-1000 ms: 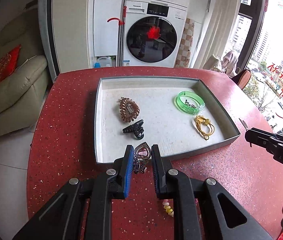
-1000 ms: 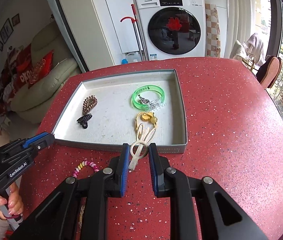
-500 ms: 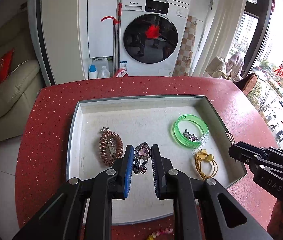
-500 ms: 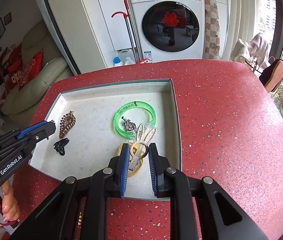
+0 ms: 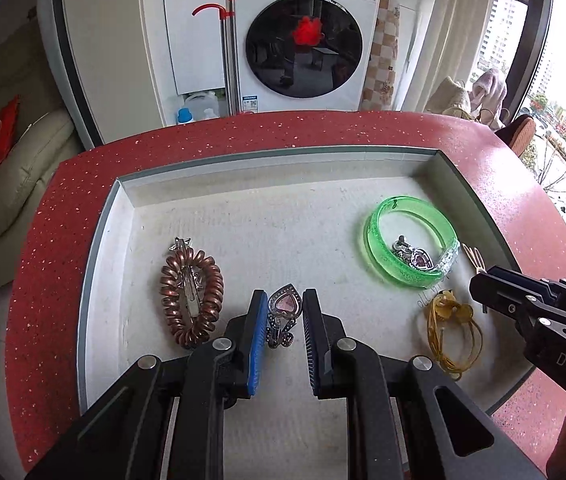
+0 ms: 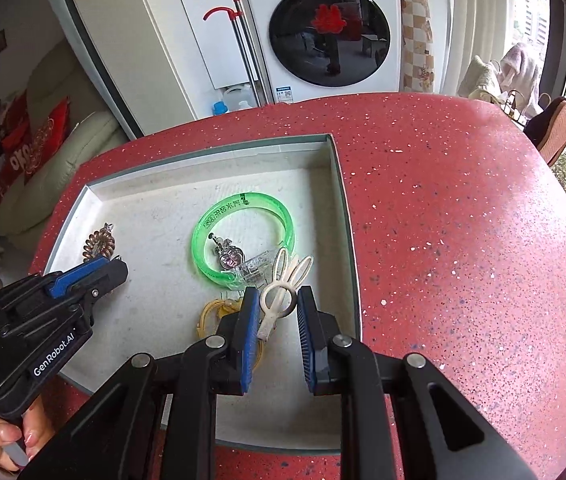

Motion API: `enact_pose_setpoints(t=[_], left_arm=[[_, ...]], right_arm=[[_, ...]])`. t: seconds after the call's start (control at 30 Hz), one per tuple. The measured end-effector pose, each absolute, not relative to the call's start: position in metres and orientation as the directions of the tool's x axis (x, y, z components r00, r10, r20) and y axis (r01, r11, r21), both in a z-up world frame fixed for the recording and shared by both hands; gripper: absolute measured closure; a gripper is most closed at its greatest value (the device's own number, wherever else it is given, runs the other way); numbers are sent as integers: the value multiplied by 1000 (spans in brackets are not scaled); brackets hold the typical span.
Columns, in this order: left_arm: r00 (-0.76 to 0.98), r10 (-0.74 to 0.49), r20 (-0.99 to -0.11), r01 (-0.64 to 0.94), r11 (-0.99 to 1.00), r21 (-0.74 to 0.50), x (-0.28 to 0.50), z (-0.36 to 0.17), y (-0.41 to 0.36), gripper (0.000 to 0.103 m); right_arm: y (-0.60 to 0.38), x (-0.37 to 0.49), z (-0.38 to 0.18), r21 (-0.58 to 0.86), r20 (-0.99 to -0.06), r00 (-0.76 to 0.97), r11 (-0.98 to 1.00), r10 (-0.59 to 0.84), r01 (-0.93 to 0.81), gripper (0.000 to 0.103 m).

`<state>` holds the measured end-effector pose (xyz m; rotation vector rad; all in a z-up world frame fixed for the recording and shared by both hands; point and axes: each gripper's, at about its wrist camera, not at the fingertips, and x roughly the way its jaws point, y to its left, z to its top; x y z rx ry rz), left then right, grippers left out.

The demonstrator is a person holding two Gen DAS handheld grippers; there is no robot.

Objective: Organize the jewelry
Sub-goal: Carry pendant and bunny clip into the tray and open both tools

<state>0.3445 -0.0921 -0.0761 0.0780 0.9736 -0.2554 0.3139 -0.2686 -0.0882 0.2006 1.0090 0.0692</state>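
My left gripper [image 5: 283,306] is shut on a silver heart clip [image 5: 284,307] with a pink stone, held over the grey tray [image 5: 95,240]. My right gripper [image 6: 279,306] is shut on a white rabbit-eared clip [image 6: 281,294] above the tray's [image 6: 341,200] right side. In the tray lie a copper coil hair tie [image 5: 191,294] with a metal clip across it, a green bangle [image 5: 409,240] around another heart clip [image 5: 419,258], and a yellow cord tie [image 5: 449,332]. The right gripper [image 5: 479,282] enters the left wrist view from the right. The left gripper [image 6: 119,266] shows at left in the right wrist view.
The tray sits on a red speckled table [image 6: 463,240]. Behind it stand a white washing machine [image 5: 303,40], a red-handled mop [image 5: 227,40] and a cream sofa [image 5: 11,160]. A chair [image 6: 555,128] stands at the far right. A hand [image 6: 7,436] grips the left gripper's handle.
Both grippers have moved forward and down from the tray's near edge to over its floor, each keeping its clip. The black claw clip and the bead bracelet have dropped out of view.
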Motion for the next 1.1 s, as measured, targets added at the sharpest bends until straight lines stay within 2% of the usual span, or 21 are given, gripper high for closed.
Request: enact_pose_setpoints(t=[0.27,0.4,0.57,0.77,1.1], left_arm=[[560,-119,-820,265,963,41,341,-84,-104,66],[559,-118,-821,257,966,36,341,-83,-103,66],[563,-114,-819,233,972,24,339,-81,-98,66],[576,-124,-808,221,975,8,334,-74,-95,66],[605,-131,-785,225,974,11,323,-60,-93,66]], right_arm=[[-263,315,-96,180,-845,515,984,145,17,81],[-261,313,-97,193,-844,511,981,162,8,80],[-263,308,-92,209,-834,524,978,174,7,57],[-267,295,-79,246,-806,558,969,196,16,48],[-277,275,-63,285,-774,601,957,199,51,47]])
